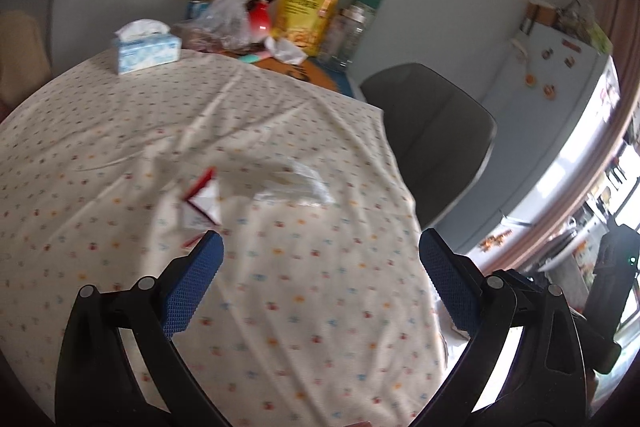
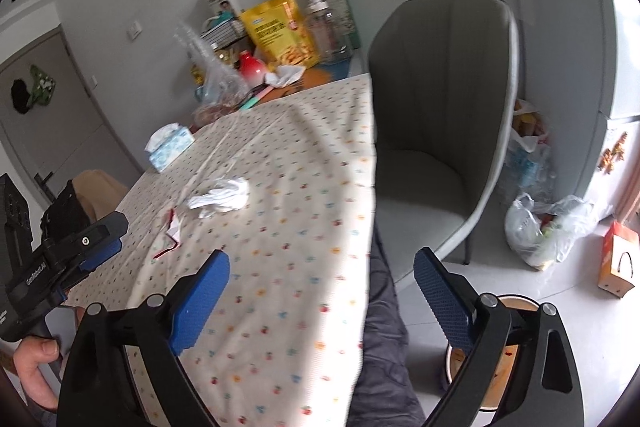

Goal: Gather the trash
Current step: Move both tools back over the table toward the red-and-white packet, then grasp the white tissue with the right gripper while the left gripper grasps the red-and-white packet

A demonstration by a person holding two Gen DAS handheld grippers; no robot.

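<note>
Both grippers, left (image 1: 320, 247) and right (image 2: 322, 267), hover with fingers released, empty. Crumpled tissue (image 2: 224, 197) and red wrapper (image 2: 172, 231) lie mid-table (image 2: 304, 187).

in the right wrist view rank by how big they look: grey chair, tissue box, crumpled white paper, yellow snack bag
1. grey chair, by far the largest.
2. yellow snack bag.
3. crumpled white paper and tissue box look about alike; the paper lies nearer the camera, so no ranking between them.
</note>
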